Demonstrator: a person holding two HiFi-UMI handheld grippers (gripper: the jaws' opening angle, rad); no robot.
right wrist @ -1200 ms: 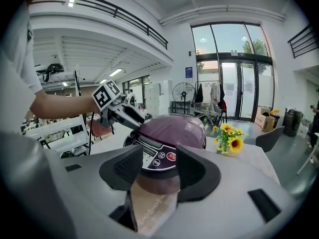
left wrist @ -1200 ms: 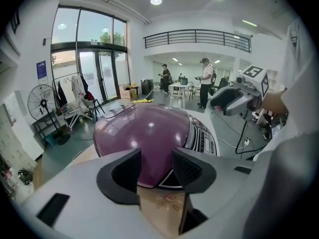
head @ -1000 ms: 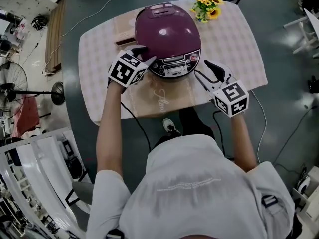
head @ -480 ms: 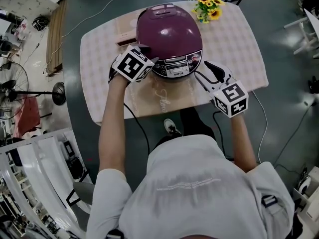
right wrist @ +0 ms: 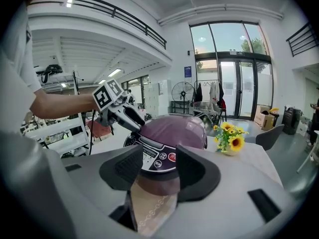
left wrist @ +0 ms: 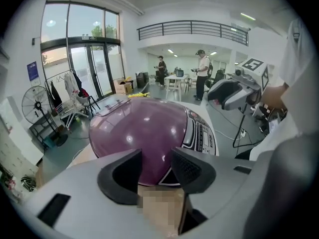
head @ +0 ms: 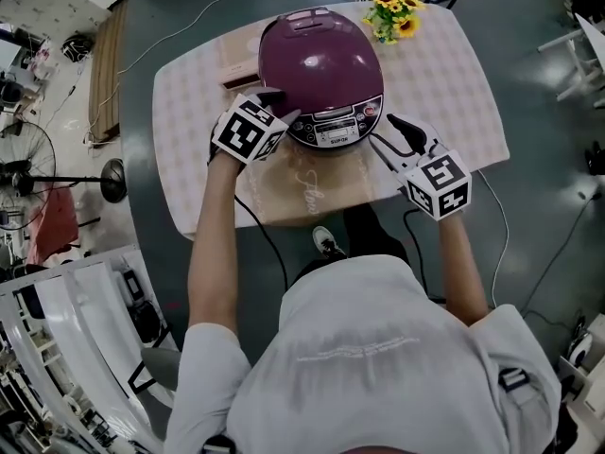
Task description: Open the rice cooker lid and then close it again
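The purple rice cooker (head: 321, 62) stands on the table with its lid down and its control panel (head: 333, 126) facing me. My left gripper (head: 278, 105) is at the cooker's front left edge. Its fingers (right wrist: 124, 115) lie close against the lid's rim, but I cannot tell whether they touch it. In the left gripper view the jaws (left wrist: 155, 171) stand apart with nothing between them, and the cooker's dome (left wrist: 144, 128) lies just beyond. My right gripper (head: 386, 132) hovers open to the right of the panel, apart from the cooker (right wrist: 175, 131).
A vase of sunflowers (head: 389, 8) stands behind the cooker to the right. A wooden board (head: 236, 57) lies at its back left. A beige mat (head: 312, 183) covers the table (head: 444, 74) in front of the cooker. A cable (head: 260, 230) hangs off the near edge.
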